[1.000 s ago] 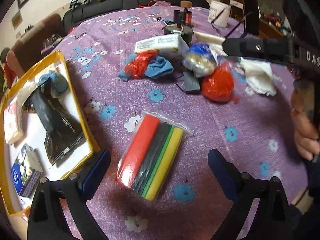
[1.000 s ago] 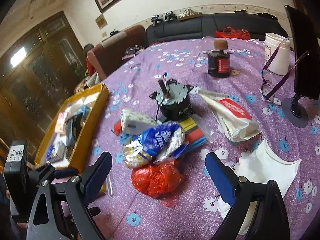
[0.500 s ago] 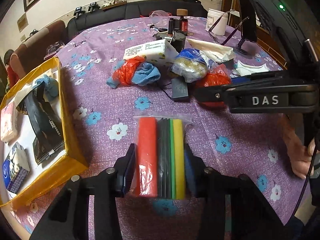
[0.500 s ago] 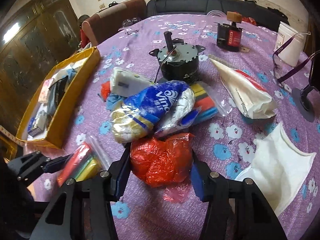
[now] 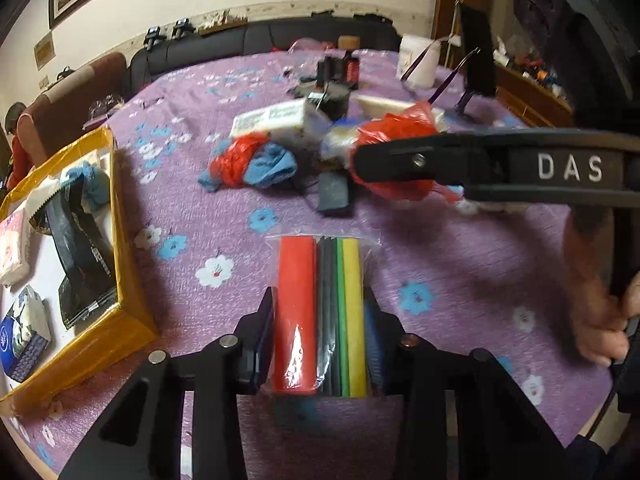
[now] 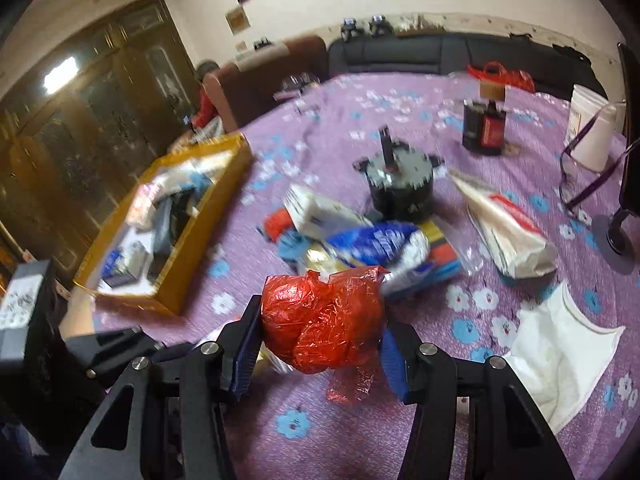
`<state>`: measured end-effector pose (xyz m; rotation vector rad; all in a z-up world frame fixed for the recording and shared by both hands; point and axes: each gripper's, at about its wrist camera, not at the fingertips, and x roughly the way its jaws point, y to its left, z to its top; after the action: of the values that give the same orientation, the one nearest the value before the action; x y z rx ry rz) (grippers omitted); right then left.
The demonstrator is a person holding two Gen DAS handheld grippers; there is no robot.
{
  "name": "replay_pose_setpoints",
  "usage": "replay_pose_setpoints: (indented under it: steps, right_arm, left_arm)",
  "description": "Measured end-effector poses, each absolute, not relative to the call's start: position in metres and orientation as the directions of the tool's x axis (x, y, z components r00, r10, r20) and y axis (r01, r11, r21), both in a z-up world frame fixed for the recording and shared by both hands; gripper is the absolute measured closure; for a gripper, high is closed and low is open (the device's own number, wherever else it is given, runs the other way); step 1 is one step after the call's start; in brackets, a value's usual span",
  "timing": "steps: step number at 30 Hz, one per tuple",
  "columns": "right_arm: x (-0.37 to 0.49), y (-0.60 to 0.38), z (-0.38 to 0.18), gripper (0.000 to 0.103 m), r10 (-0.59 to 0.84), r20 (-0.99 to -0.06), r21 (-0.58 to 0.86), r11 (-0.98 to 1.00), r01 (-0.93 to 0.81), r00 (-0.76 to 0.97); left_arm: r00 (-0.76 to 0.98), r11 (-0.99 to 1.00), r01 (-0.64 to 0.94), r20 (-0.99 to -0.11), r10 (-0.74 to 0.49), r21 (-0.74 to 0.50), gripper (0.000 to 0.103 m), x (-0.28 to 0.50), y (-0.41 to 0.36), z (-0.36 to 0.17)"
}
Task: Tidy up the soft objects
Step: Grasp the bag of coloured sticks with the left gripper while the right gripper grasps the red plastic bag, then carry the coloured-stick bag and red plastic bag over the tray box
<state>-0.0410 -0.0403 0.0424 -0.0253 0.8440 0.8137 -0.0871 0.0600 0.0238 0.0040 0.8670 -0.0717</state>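
Foam pack (image 5: 322, 312) clenched in the left gripper (image 5: 320, 336) and red bag (image 6: 324, 320) pinched by the right gripper (image 6: 320, 344) could slip, their plastic looking slick.

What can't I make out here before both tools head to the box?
- Red bag contents: opaque crumpled plastic, right view.
- Sponge pack near end: hidden between the left tool fingers, left view.
- Pile around the motor: motion blur, both views.
- Box near corner: cut off by the edge, left view.
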Motion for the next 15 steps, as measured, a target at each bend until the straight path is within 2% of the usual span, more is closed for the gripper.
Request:
replay_pose_setpoints:
  steps: [6,15]
  right_arm:
    - [-0.044,-0.052,0.059,0.045,0.671,-0.592,0.315,0.703,-0.638,0.447]
    - [-0.035,-0.058,0.054,0.045,0.668,-0.599,0.352,0.715,-0.604,0.442]
  left_arm:
    - [0.682,0.997,0.057,-0.727,-0.079,-0.055,0.065,-0.093,0.063,0.036]
    - [0.703,0.995,0.034,-0.705,-0.09,-0.094,0.065,-0.1,0.073,0.047]
